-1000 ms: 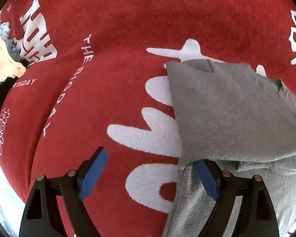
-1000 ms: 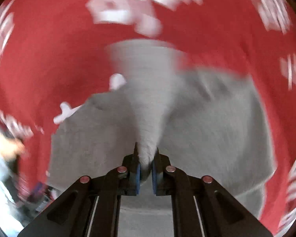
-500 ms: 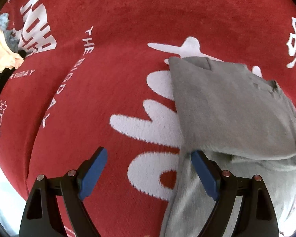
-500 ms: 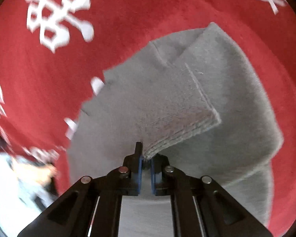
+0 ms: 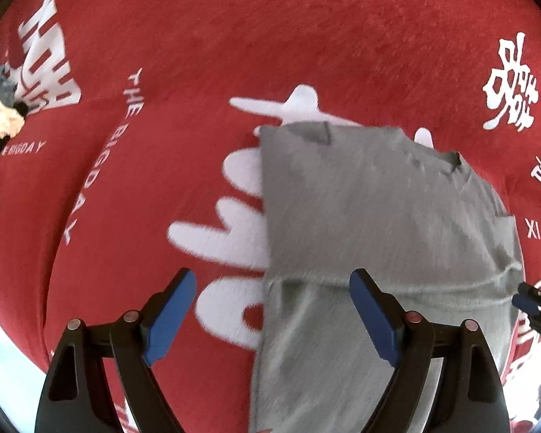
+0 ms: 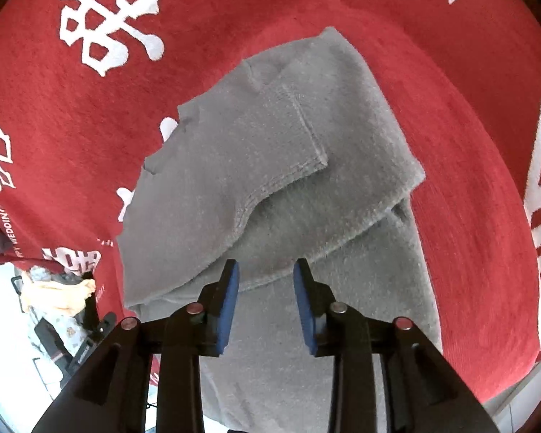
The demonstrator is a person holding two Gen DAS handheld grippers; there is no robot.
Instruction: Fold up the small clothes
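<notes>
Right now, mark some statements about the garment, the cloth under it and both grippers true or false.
1. The grey garment lies on a red cloth with white print. True.
2. The right gripper pinches the garment. False: its jaws have just been opening and its pads are off the fabric.
3. The left gripper is open. True.
4. The garment lies fully spread out. False: one part is folded over.

Domestic setting, prob. a home: red wedding-print blanket as work surface, laundry pile left of fingers.
</notes>
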